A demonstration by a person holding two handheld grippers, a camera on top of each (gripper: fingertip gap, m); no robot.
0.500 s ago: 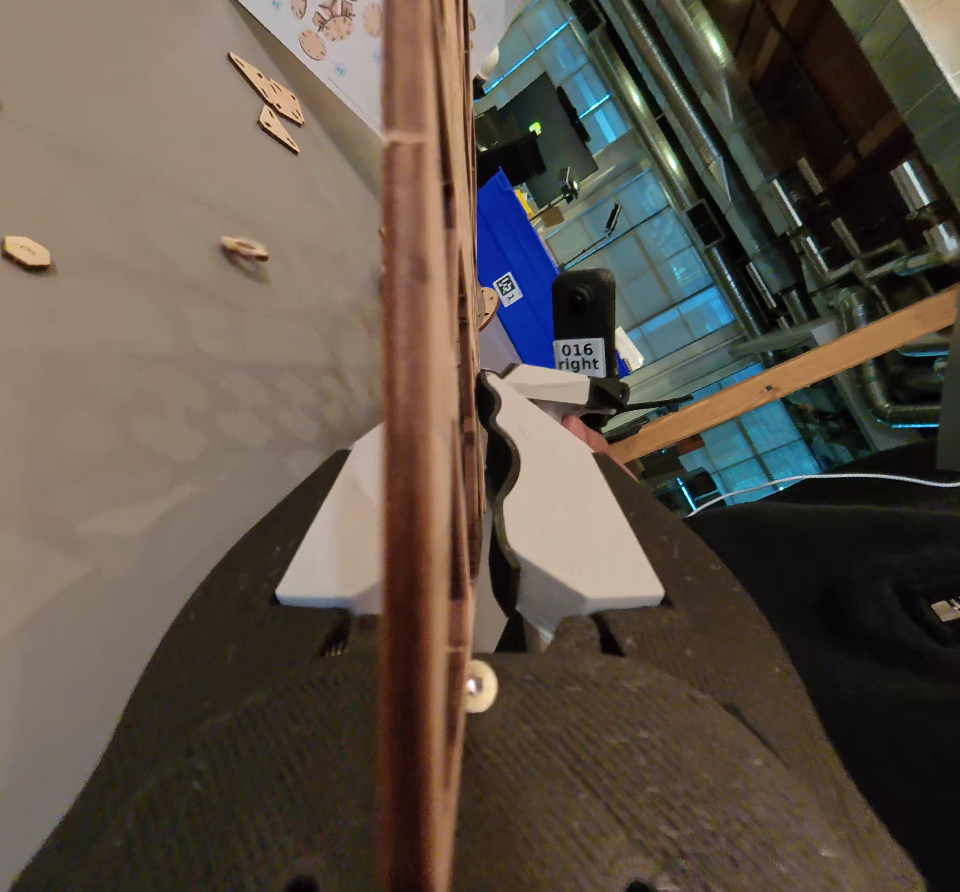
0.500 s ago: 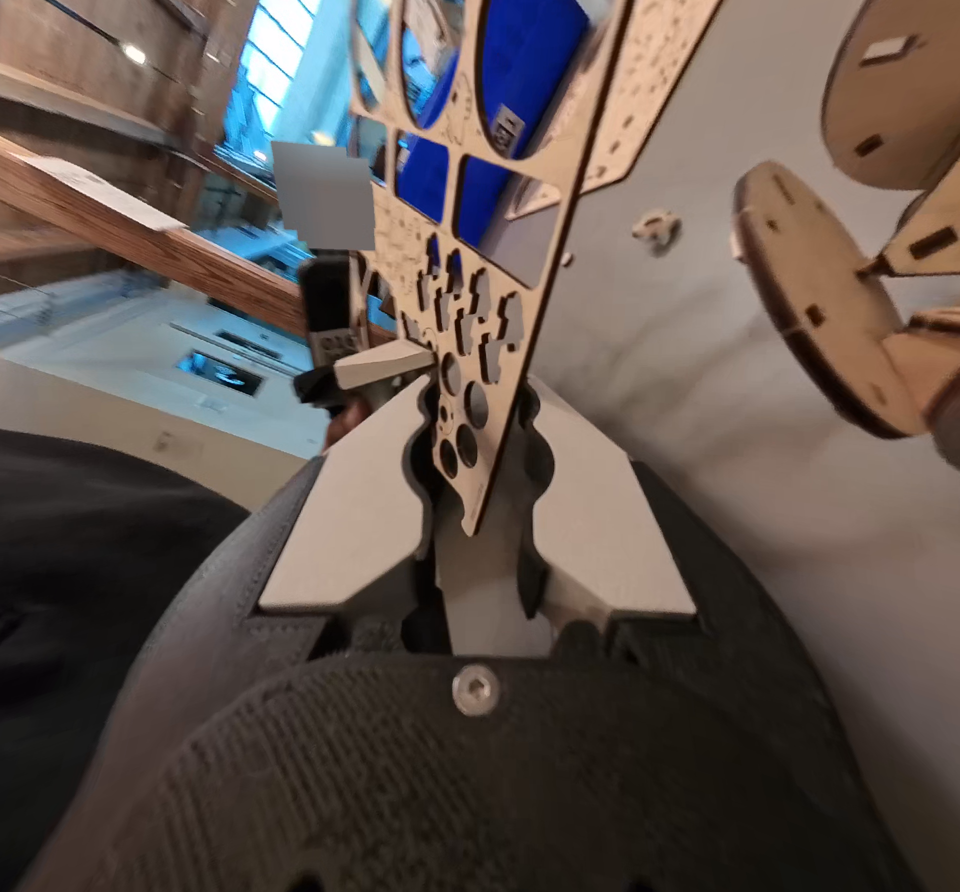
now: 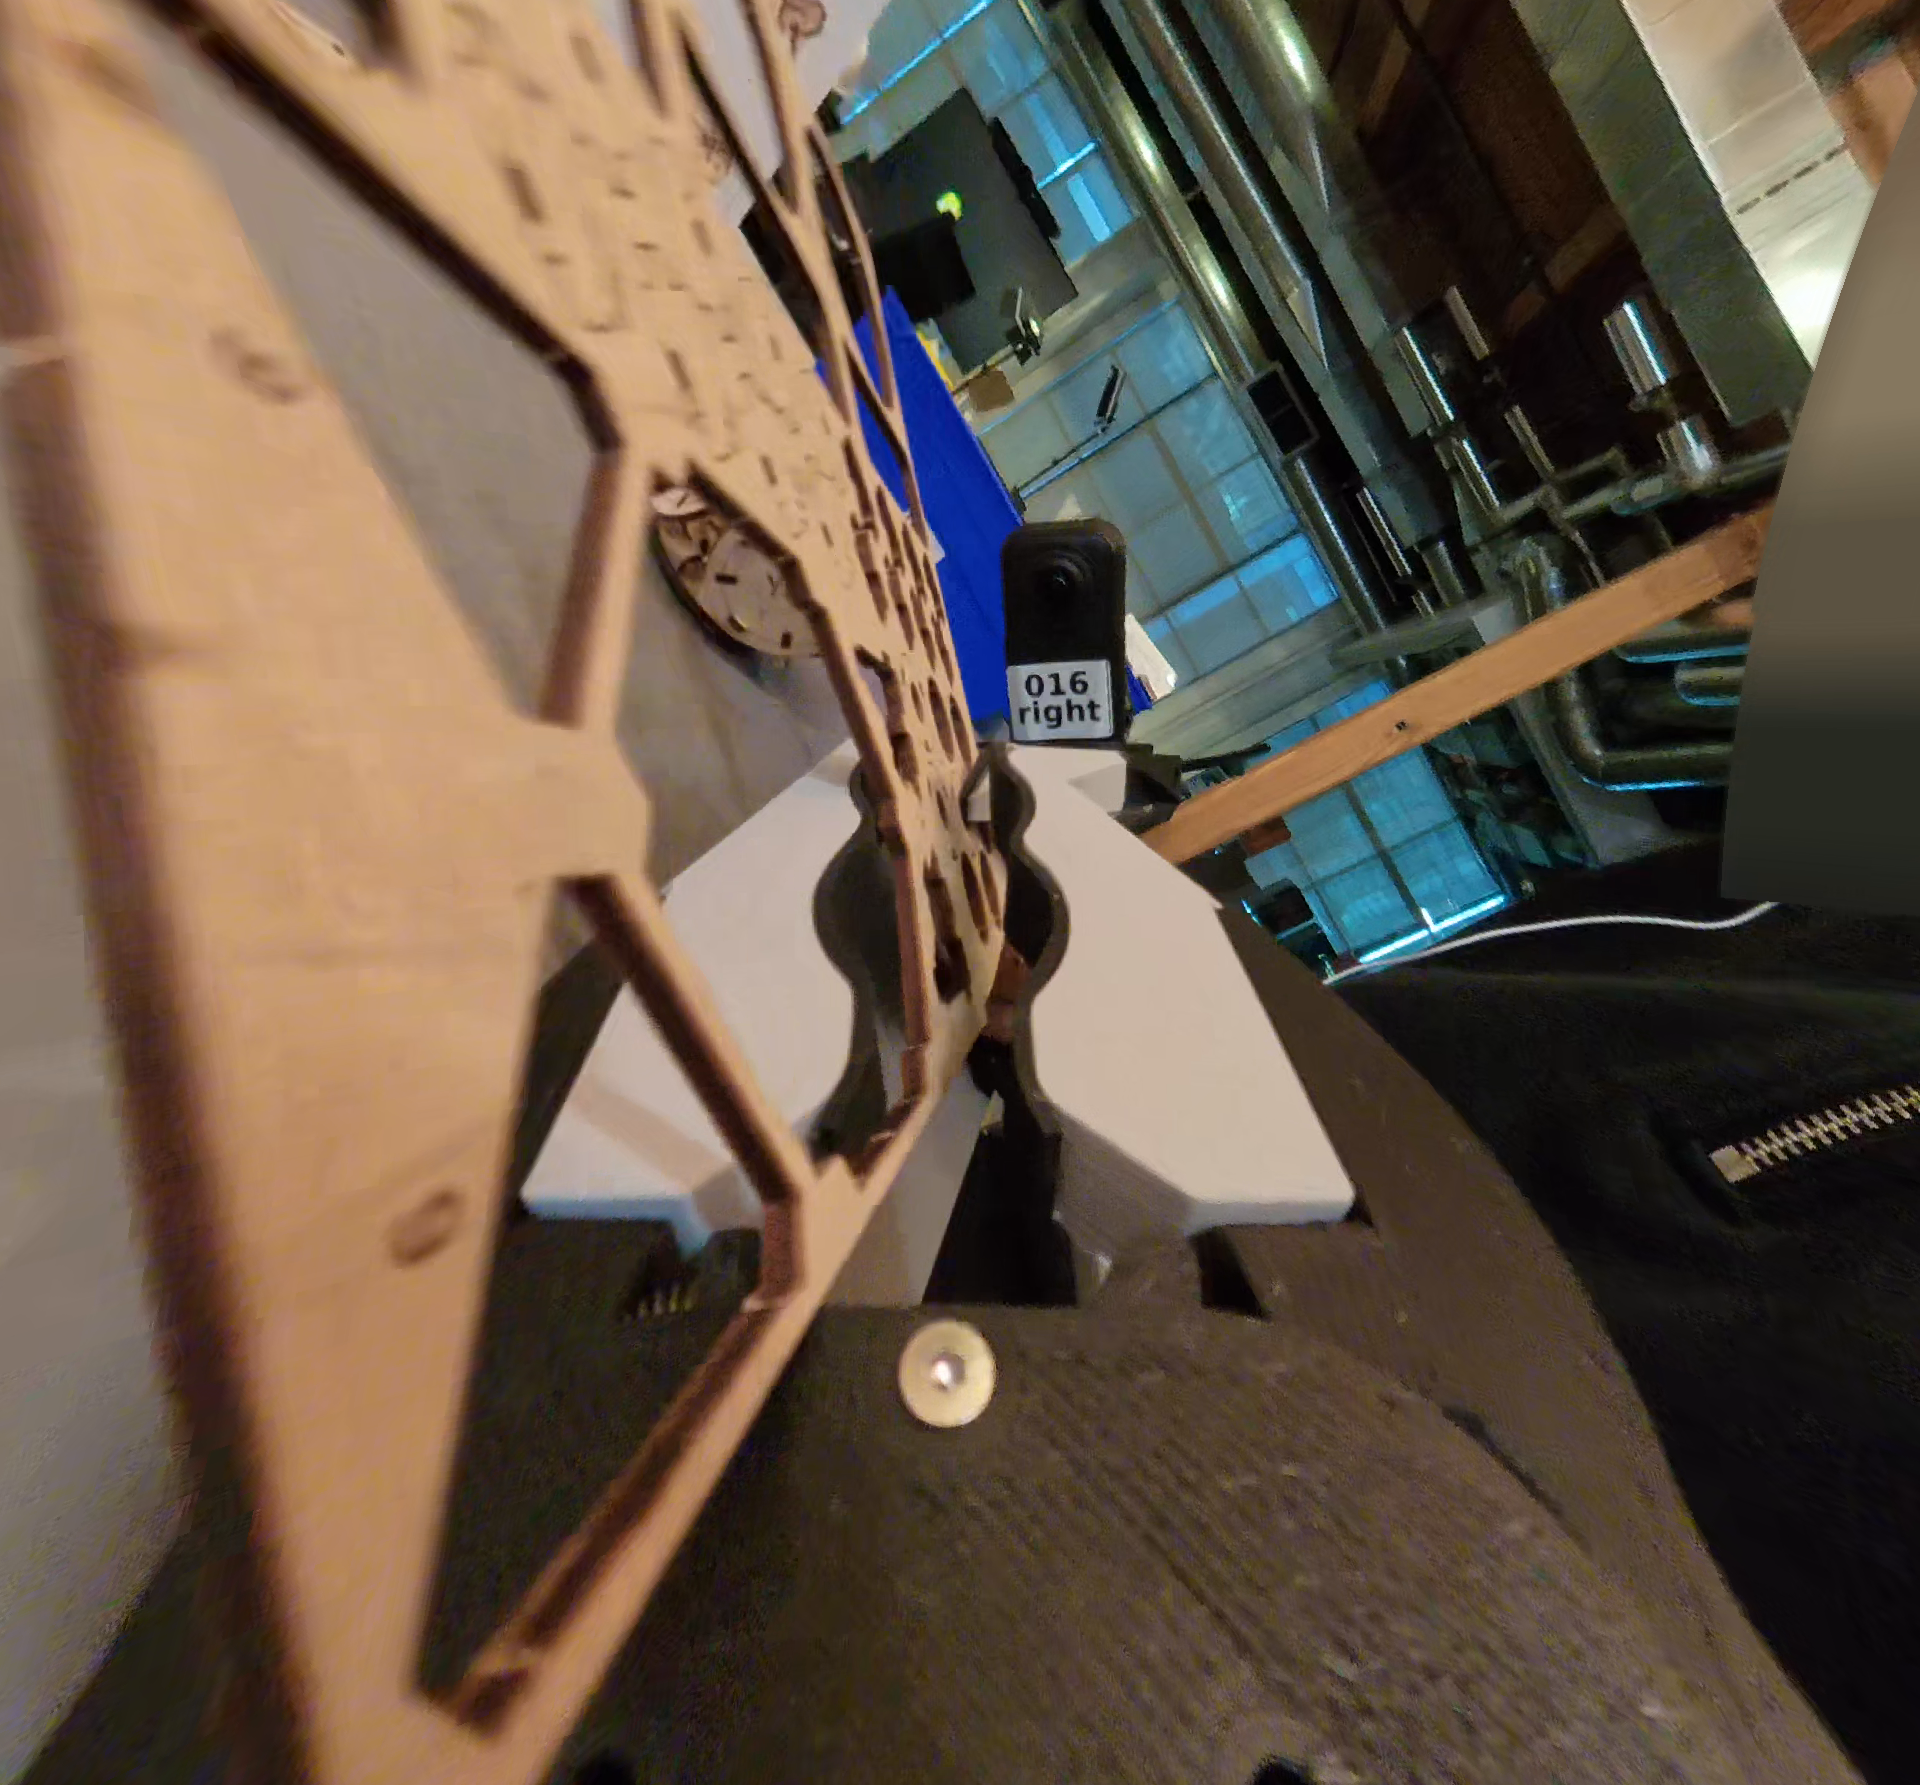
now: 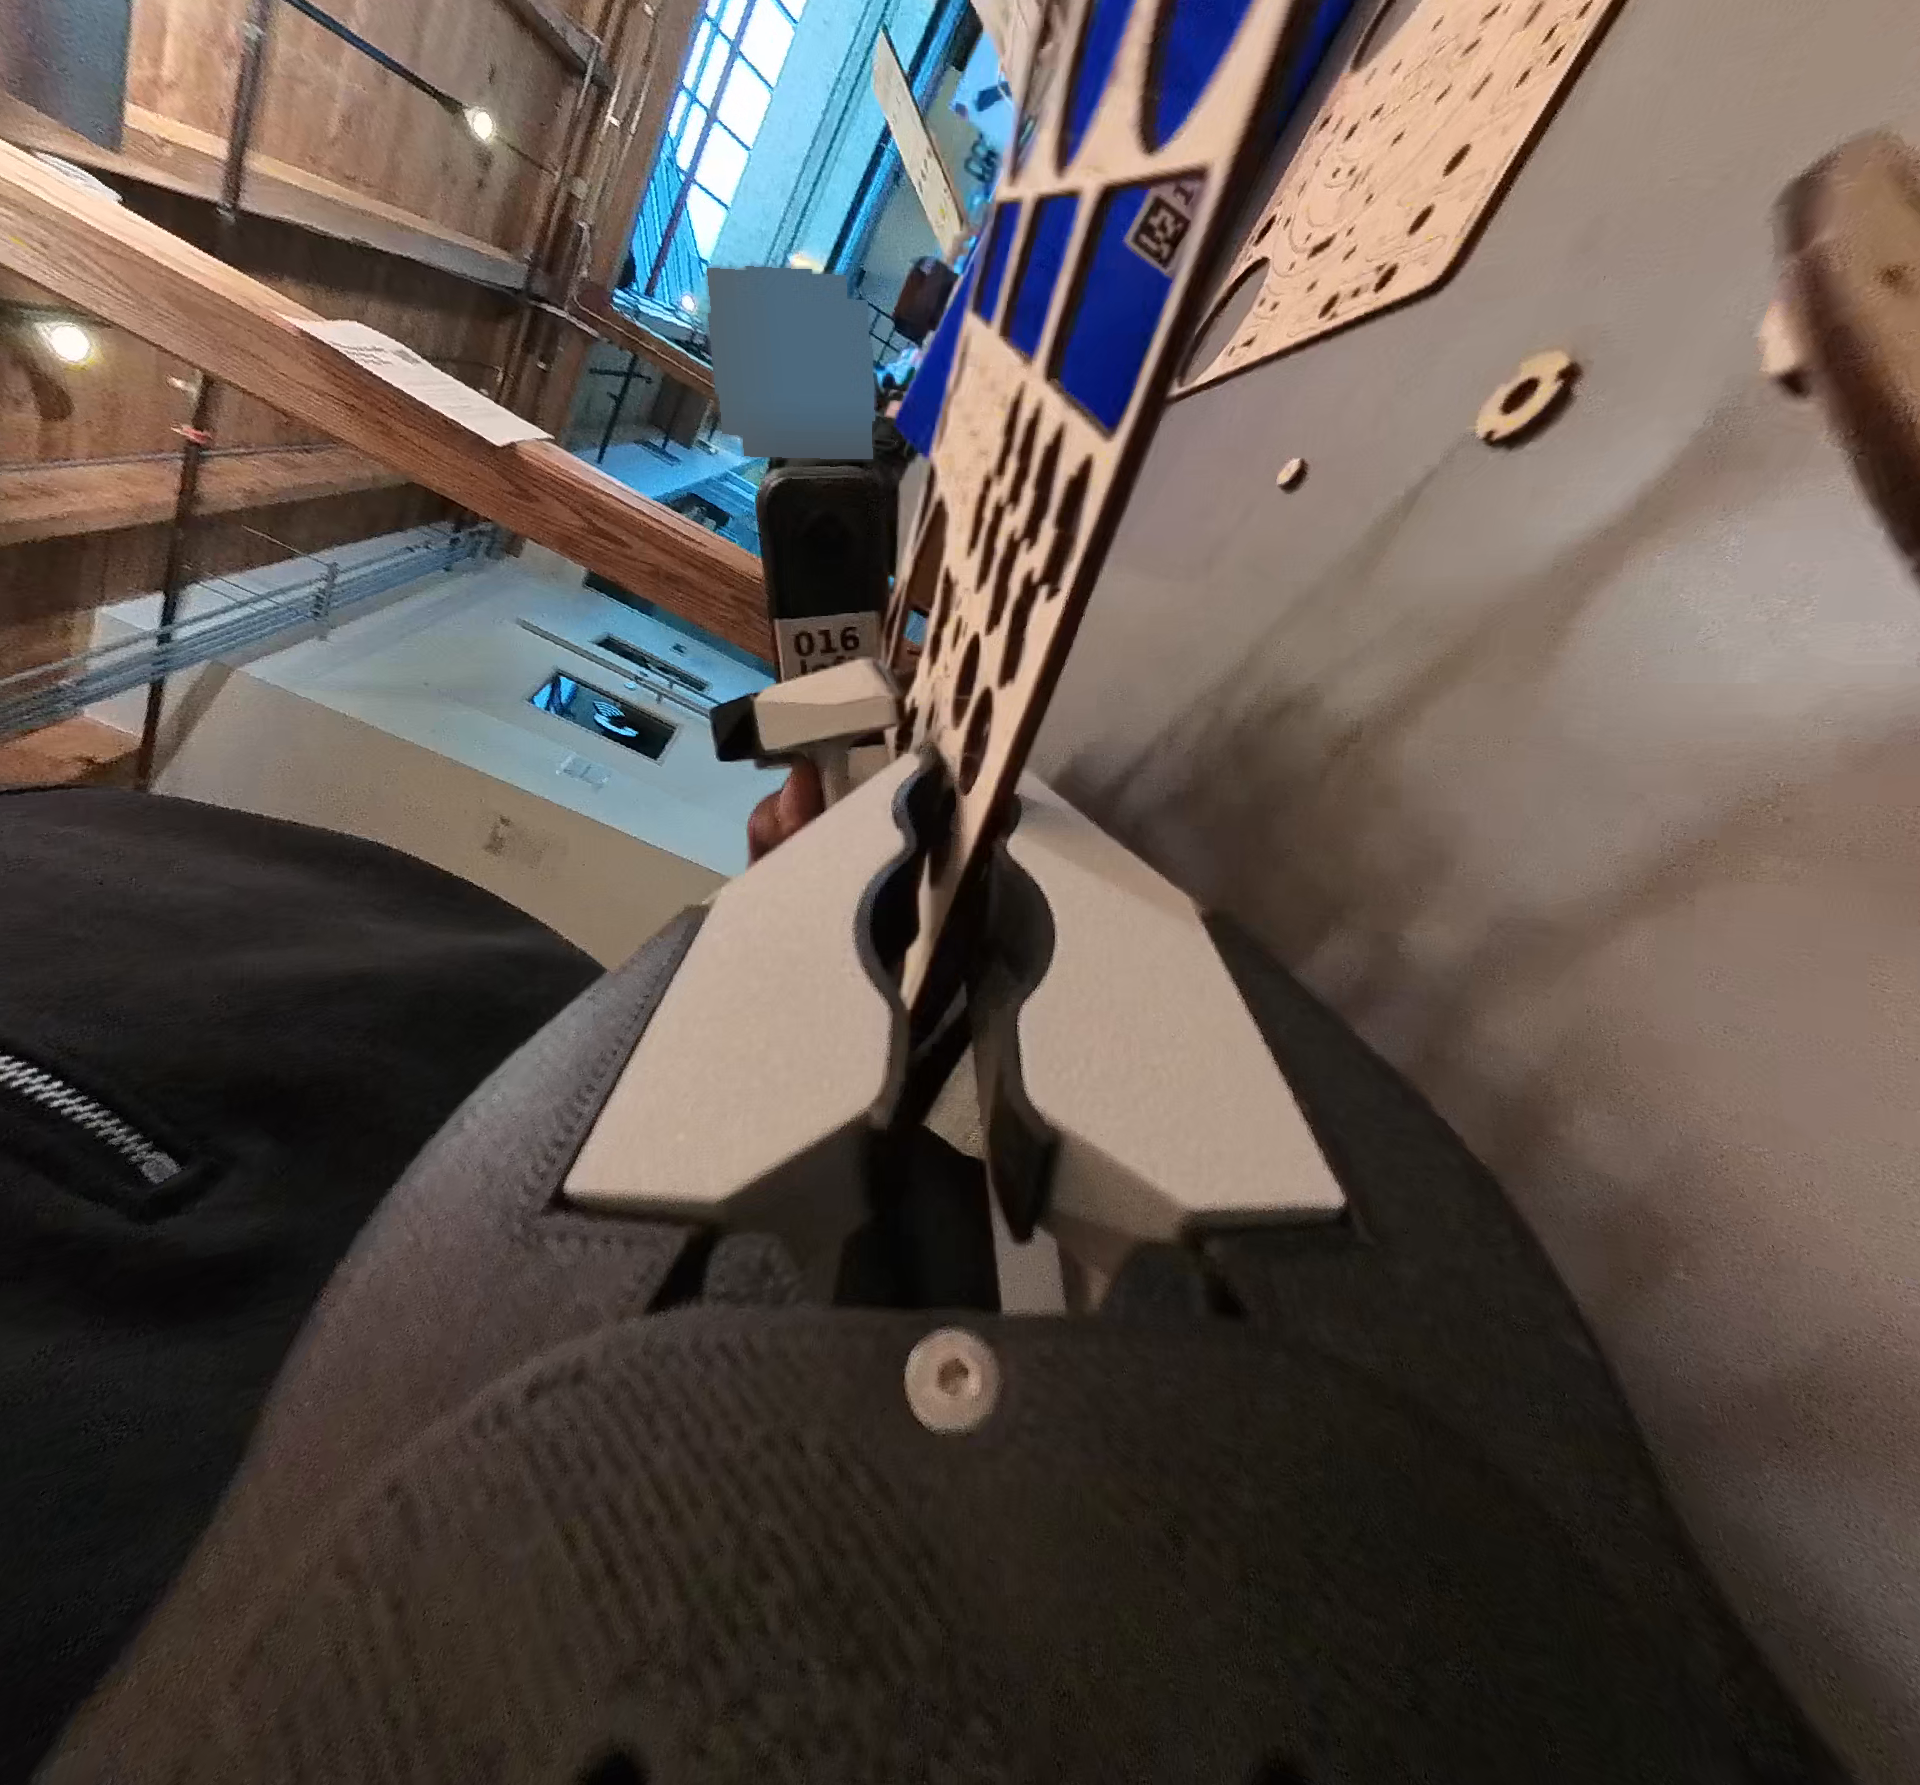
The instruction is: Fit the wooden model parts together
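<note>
A thin laser-cut wooden sheet (image 3: 312, 696) with many cut-out holes is held upright above a grey table. My left gripper (image 3: 930, 779) is open. The sheet's lower corner leans between its white fingers (image 3: 1143, 956), with dark gaps beside it. My right gripper (image 4: 966, 790) is shut on the opposite edge of the same sheet (image 4: 1039, 530), both pads pressing on it. The two grippers face each other. The right one's black camera (image 3: 1060, 613) shows in the left wrist view, and one left finger (image 4: 821, 712) shows in the right wrist view.
The grey table (image 4: 1455, 800) carries another flat cut-out wooden sheet (image 4: 1403, 125), a small wooden ring (image 4: 1522, 400) and a round wooden assembly (image 3: 727, 582). A blue panel (image 4: 1101, 301) stands behind. A person's black jacket (image 3: 1662, 1112) is close by.
My left gripper has opened and let go of the sheet, which swung from edge-on to tilted. My right gripper has closed on the sheet's edge.
</note>
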